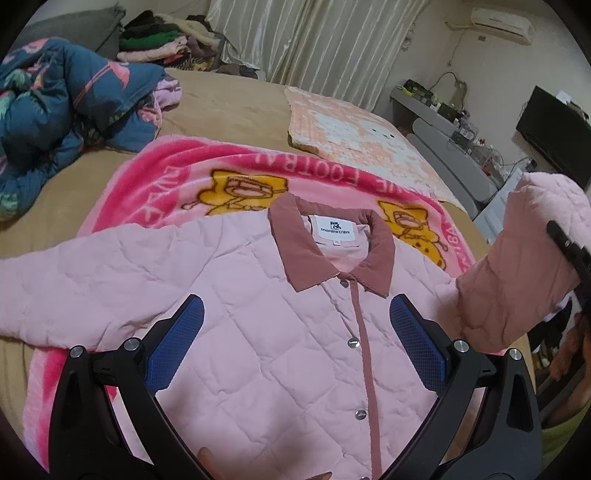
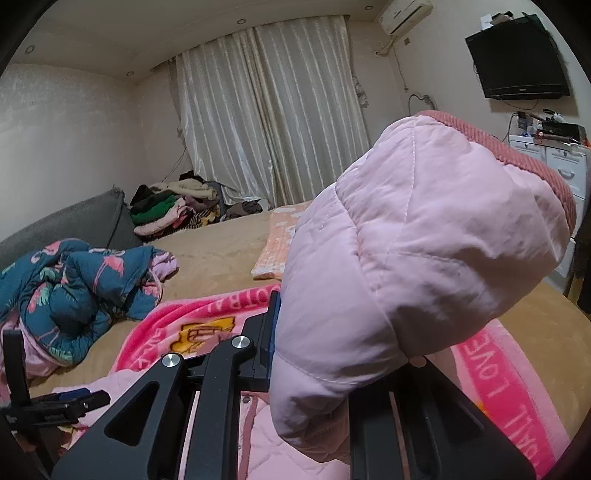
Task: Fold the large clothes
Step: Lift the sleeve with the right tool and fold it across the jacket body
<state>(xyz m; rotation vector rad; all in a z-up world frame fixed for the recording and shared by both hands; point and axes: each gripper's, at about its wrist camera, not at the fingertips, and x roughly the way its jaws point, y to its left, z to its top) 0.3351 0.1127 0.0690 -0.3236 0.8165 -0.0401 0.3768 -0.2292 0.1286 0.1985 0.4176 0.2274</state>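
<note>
Jacket (image 1: pixel 258 295): pink quilted, lying front-up and buttoned on the pink blanket (image 1: pixel 155 173), collar (image 1: pixel 328 243) pointing away toward the curtains (image 1: pixel 314 33).
Near sleeve in left view (image 1: pixel 74 280): spread flat, running out to the left across the blanket edge and onto the bed (image 1: pixel 229 110).
Other sleeve (image 2: pixel 406 240): up off the bed, bunched and hanging in the air, its darker ribbed cuff (image 2: pixel 517 155) at the top.
Right gripper (image 2: pixel 280 332): clamped tight on that raised sleeve, cloth spilling over and hiding the far finger; the near finger (image 2: pixel 271 325) presses against the fabric.
Left gripper (image 1: pixel 295 347): jaws wide apart, hovering above the jacket's chest, blue pads (image 1: pixel 177 347) either side of the button placket, nothing between them but air.
Hand: fingertips (image 1: pixel 210 461) peek in at the bottom edge of the left view.
Bed: tan cover, blue flamingo quilt (image 1: pixel 62 110) crumpled at the left, peach towel (image 1: pixel 354 125) beyond the blanket.
Clothes pile (image 2: pixel 173 210): stacked at the far end near the curtains.
TV (image 2: pixel 517 59): dark, on the wall at right.
</note>
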